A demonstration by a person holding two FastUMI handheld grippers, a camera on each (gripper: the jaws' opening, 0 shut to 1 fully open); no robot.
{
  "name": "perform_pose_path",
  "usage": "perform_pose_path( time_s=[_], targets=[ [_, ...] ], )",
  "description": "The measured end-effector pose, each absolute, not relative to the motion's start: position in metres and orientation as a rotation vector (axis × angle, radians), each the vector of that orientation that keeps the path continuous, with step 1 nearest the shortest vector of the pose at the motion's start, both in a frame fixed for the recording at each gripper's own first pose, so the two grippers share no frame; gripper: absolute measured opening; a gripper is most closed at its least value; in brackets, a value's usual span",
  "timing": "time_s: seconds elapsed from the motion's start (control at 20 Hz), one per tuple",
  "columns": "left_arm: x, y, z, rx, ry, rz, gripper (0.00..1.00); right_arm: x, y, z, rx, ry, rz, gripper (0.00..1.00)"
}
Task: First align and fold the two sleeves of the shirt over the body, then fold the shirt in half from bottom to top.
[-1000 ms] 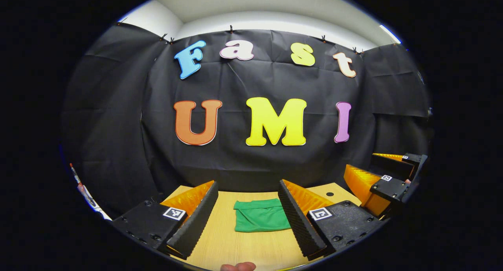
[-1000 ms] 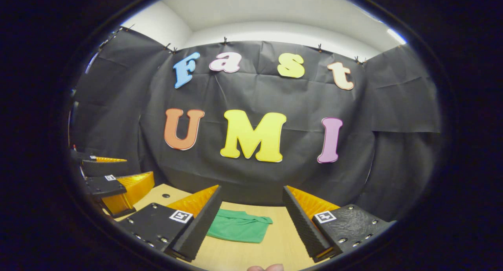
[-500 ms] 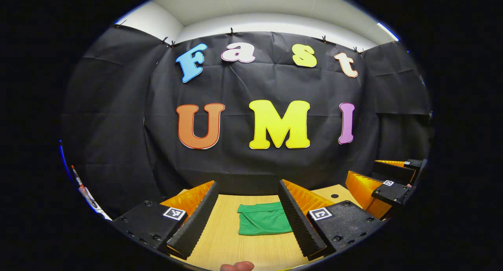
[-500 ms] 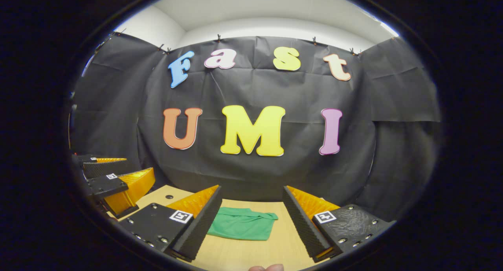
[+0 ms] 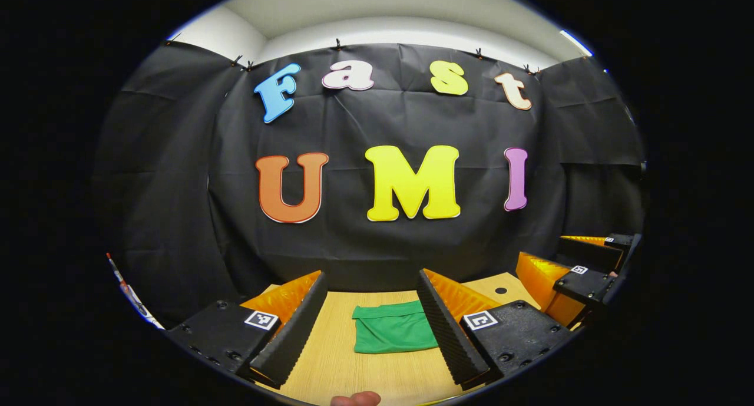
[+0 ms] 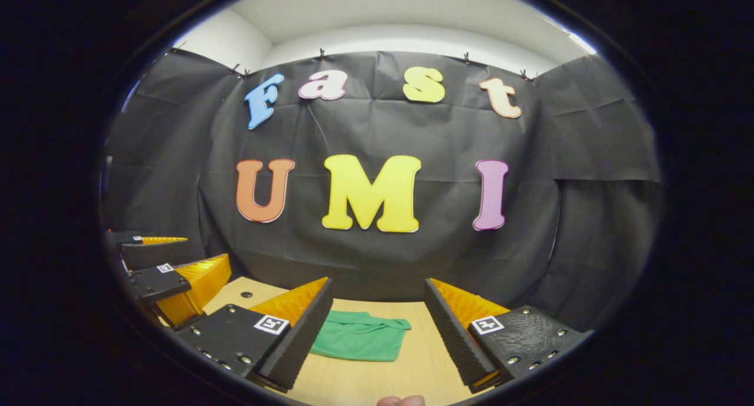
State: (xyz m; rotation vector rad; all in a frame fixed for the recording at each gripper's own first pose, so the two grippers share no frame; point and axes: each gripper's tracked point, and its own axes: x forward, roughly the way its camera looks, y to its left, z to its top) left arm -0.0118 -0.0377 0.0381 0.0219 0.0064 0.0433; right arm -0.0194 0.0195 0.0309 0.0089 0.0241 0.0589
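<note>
1. Your left gripper [image 5: 371, 317] is spread wide with nothing between the fingers. It's held up above the table [image 5: 330, 365], pointing toward the back wall [image 5: 177, 217].
2. Your right gripper [image 6: 377, 323] is the same deal: fingers wide apart, holding nothing, hovering over the table [image 6: 412, 370].
3. Each one pops up in the other's camera. In the left gripper view the right gripper [image 5: 580, 276] sits off at the right edge, and in the right gripper view the left gripper [image 6: 171, 273] sits off at the left edge. So you're holding them side by side, apart from each other.
4. The green shirt [image 5: 393, 334] lies on the table past the fingertips, folded into a compact bundle, not touched by either gripper. In the right gripper view the shirt [image 6: 359, 343] shows between the fingers, closer to the left one.
5. A bit of your finger [image 5: 356, 399] peeks in at the bottom edge of the left gripper view.
</note>
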Motion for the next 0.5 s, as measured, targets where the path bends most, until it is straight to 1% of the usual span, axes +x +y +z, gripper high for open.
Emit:
perform_pose_path(
  time_s=[0.05, 0.1, 0.15, 0.5],
  targets=[
    [-0.010, -0.040, 0.038, 0.022, 0.007, 0.039, 0.98, -0.018, 0.019, 0.030, 0.008, 0.025, 0.058, 0.96],
    [-0.008, -0.041, 0.037, 0.023, 0.007, 0.037, 0.98, -0.016, 0.019, 0.030, 0.007, 0.027, 0.060, 0.94],
    [-0.007, -0.042, 0.037, 0.023, 0.009, 0.036, 0.98, -0.016, 0.018, 0.030, 0.007, 0.028, 0.060, 0.96],
    [0.000, -0.041, 0.040, 0.030, 0.003, 0.053, 0.98, -0.007, 0.012, 0.033, 0.016, 0.015, 0.049, 0.96]
  ],
)
